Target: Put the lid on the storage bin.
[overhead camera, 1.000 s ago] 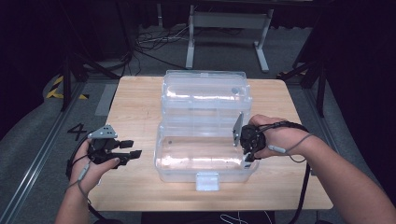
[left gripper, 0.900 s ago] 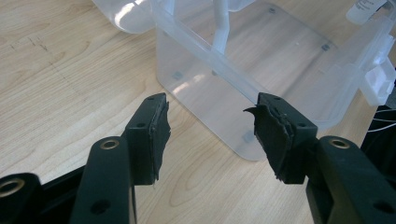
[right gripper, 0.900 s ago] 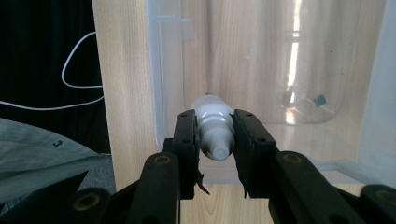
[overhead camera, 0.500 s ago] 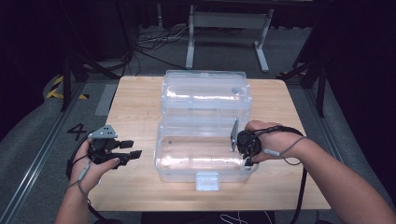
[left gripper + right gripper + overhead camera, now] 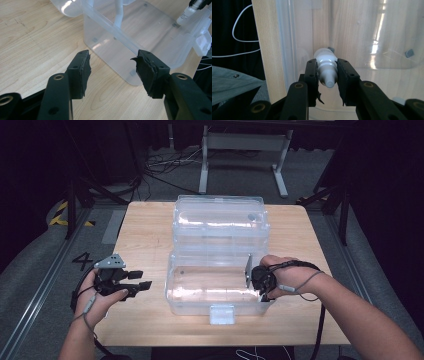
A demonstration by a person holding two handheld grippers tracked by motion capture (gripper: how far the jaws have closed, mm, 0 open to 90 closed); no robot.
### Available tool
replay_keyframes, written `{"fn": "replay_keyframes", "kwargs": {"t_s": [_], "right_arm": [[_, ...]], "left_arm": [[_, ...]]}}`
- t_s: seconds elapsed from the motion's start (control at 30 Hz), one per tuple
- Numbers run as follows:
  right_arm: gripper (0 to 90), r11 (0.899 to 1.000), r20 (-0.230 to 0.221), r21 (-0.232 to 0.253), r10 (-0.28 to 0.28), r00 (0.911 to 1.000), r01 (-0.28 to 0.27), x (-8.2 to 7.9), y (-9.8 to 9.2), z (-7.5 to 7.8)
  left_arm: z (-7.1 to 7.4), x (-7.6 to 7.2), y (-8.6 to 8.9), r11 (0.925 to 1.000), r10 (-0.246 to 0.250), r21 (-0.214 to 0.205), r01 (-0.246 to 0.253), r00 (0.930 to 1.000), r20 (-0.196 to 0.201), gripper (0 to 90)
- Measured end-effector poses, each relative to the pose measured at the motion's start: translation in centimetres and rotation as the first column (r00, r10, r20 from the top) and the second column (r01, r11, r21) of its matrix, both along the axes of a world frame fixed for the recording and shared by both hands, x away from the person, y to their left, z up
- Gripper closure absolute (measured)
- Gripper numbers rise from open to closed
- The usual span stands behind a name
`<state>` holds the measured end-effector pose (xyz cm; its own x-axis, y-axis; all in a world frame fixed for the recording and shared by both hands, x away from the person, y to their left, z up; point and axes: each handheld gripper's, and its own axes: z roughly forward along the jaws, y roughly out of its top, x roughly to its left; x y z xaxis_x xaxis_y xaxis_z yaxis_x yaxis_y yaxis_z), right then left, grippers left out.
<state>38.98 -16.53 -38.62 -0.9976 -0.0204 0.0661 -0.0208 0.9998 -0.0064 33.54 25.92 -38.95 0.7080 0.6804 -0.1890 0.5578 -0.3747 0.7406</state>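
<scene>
A: Where's the small white bottle (image 5: 326, 67) right now?

B: Pinched between the two black jaws of the right gripper (image 5: 326, 75). The pads press on its neck from both sides, its capped tip points back toward the gripper's camera, and its body points away, down into the clear plastic box (image 5: 220, 270).

A: So it's inside the box?

B: Yes, at the box's right end, close to its near wall. In the high view the right gripper (image 5: 260, 281) reaches over the box's right rim, with the person's right hand (image 5: 287, 275) just outside that rim. Whether the bottle touches the box's floor, I can't tell.

A: And the box itself?

B: It stands open in the middle of the wooden table (image 5: 145, 230), its lid laid back on the far side and a latch tab on its near wall.

A: The other gripper?

B: The left gripper (image 5: 111, 68) has its jaws spread, with nothing between them. It sits to the left of the box, apart from it, with its jaws aimed at the box's left end. From there the bottle (image 5: 186, 15) shows at the box's far end.
</scene>
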Motion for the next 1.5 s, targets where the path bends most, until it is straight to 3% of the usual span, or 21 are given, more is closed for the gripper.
{"fn": "replay_keyframes", "kwargs": {"t_s": [0.53, 0.9, 1.07, 1.2, 1.5], "right_arm": [[70.7, 1.000, -0.005, 0.000, -0.009, 1.0000, 0.009, -0.1, -0.2, -0.4], [68.9, 0.999, -0.006, 0.035, -0.024, 0.9997, 0.025, -0.3, -0.4, 0.8], [68.6, 0.996, 0.020, 0.081, -0.037, 0.9991, 0.035, -0.6, -0.5, 2.7], [67.9, 0.984, 0.005, 0.175, -0.046, 0.9989, 0.045, -1.2, -0.6, 4.2], [66.5, 0.964, 0.009, 0.258, -0.066, 0.9978, 0.061, -2.4, -0.4, 2.5]], "left_arm": [[-0.1, 0.1, -0.1, 1.0000, -0.002, 0.000, 0.002, 1.0000, -0.006, 45.2], [-0.1, 0.0, 0.0, 1.0000, 0.000, -0.002, 0.000, 1.0000, -0.007, 45.2], [0.0, 0.1, -0.1, 1.0000, -0.001, -0.004, 0.001, 1.0000, -0.004, 45.0], [0.1, 0.3, -0.2, 1.0000, -0.008, -0.002, 0.008, 0.9999, 0.011, 43.8], [0.6, 1.0, -1.1, 0.9999, -0.010, -0.006, 0.010, 0.9995, 0.029, 38.6]]}}
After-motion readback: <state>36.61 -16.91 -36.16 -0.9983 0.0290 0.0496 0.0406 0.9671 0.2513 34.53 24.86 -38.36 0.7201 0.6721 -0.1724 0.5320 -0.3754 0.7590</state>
